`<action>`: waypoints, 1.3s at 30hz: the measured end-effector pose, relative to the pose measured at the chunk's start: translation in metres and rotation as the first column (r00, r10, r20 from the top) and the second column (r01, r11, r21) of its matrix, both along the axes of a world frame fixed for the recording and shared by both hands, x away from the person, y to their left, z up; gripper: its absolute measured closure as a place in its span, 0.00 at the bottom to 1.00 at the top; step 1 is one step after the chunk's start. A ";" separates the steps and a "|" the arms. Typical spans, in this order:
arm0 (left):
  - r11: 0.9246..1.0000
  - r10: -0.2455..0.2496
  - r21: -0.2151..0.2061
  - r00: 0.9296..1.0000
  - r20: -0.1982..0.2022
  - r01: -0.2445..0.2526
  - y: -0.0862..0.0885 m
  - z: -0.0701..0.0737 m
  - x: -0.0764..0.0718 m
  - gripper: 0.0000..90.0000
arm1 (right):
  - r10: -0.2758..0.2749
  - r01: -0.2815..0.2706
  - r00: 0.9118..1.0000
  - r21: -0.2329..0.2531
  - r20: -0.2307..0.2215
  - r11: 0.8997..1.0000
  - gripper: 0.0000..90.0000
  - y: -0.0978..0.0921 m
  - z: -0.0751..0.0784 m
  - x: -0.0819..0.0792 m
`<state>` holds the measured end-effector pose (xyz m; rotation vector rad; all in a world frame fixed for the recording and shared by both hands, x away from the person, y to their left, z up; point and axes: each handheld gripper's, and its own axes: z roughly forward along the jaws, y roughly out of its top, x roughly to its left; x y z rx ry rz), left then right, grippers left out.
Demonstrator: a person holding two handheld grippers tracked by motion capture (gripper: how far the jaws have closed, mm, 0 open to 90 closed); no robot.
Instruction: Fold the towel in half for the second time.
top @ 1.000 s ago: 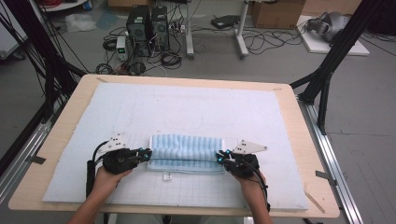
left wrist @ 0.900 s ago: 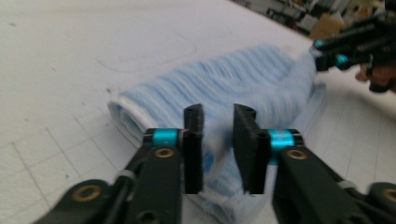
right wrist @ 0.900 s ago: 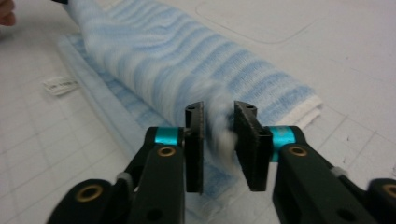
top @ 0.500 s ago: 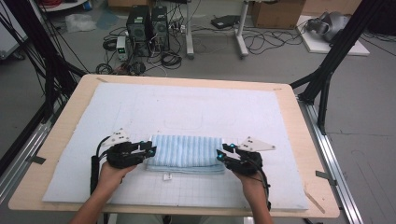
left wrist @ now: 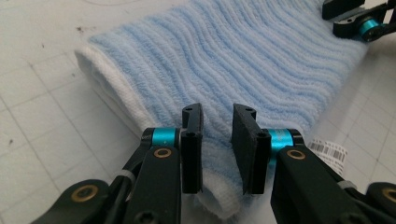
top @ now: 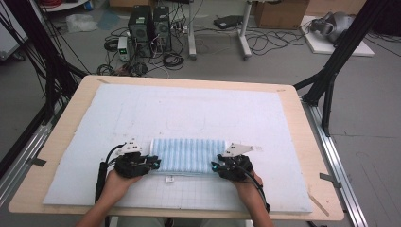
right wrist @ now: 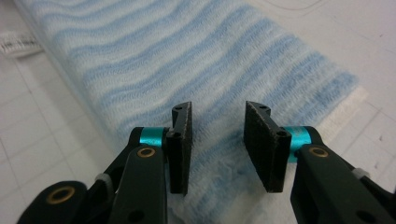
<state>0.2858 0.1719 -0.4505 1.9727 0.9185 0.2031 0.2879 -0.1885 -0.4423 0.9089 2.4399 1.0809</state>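
A folded blue-and-white striped towel (top: 189, 155) lies flat on the white gridded mat (top: 142, 109) near the table's front. My left gripper (top: 155, 163) sits at the towel's near left corner. In the left gripper view it (left wrist: 217, 109) is open, its jaws straddling the towel (left wrist: 243, 60) edge without pinching it. My right gripper (top: 215, 166) sits at the near right corner. It (right wrist: 217, 106) is open over the towel (right wrist: 187, 60), jaws wider apart. The right gripper (left wrist: 359, 21) also appears at the far end of the towel in the left gripper view.
The mat covers most of a wooden table (top: 80, 94). A small white label (top: 169, 178) pokes out from the towel's near edge. Black frame posts (top: 331, 80) stand beside the table, and computers and cables (top: 151, 28) sit on the floor beyond it.
Both grippers have edged slightly inward toward the towel's near corners. The towel stays where it was and looks a little neater along its near edge.
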 end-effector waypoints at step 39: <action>0.953 0.198 -0.281 0.939 0.281 -0.117 0.079 0.035 0.021 0.20 | -0.277 0.246 0.948 0.189 0.159 0.951 0.13 -0.100 0.039 -0.014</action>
